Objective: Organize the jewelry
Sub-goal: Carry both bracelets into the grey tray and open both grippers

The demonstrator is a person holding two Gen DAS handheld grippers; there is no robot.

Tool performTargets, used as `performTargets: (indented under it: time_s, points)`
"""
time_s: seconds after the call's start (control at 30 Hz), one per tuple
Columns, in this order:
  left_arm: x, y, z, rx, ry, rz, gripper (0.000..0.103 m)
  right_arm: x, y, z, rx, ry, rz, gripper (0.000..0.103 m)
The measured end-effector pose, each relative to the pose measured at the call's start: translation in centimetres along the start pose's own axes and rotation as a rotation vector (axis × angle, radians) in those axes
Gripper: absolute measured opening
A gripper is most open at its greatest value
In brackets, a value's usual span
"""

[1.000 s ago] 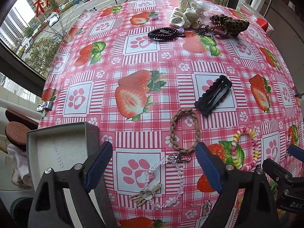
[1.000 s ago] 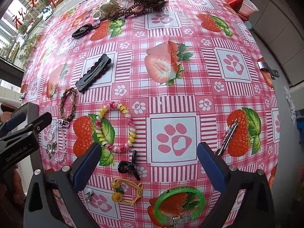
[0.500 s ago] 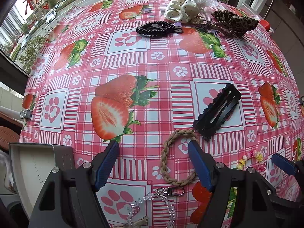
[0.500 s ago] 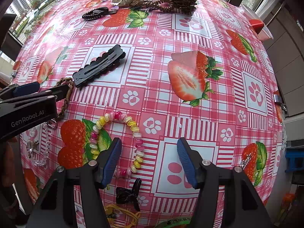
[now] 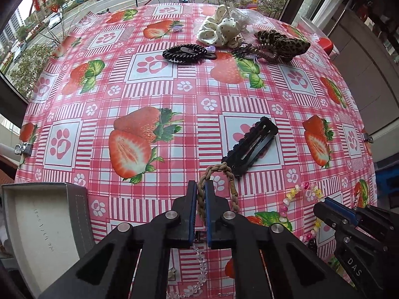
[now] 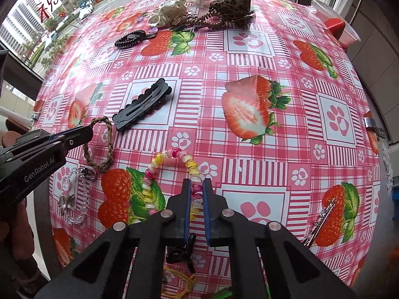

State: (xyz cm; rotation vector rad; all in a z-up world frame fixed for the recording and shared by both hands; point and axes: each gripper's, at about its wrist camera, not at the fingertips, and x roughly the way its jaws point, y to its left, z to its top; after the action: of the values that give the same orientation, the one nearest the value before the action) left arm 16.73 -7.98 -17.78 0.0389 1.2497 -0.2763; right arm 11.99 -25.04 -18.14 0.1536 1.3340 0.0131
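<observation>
Both just closed: left gripper (image 5: pixel 201 189) pinches braided bracelet (image 5: pixel 230 182), right gripper (image 6: pixel 197 189) pinches beaded bracelet (image 6: pixel 174 155); ready to lift

My two wrist views: low over the counter (image 5: pixel 174 94), facing the window; both share the black hair clip (image 5: pixel 250 147).

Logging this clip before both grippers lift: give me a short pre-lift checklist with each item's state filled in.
1. Left gripper shut on braided bracelet: ok.
2. Right gripper shut on beaded bracelet: ok.
3. Braided bracelet apart from black hair clip: not ok, they touch or overlap.
4. Crystal chain unclipped from braided bracelet: cannot tell.
5. Open box within view for drop-off: ok.
</observation>
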Motion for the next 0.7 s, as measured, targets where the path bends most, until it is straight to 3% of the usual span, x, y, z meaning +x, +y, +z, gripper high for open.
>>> performTargets:
  time_s: [0.37, 0.7]
  points:
    - [-5.9, 1.5, -1.0, -0.039, -0.086, -0.034, 0.013, -3.9, 1.0, -0.5, 0.010, -0.070, 0.050, 0.009]
    - [-10.7, 7.8, -4.8, -0.137, -0.128, 0.021, 0.013, -7.1, 6.2, -0.3, -0.071, -0.100, 0.145, 0.009]
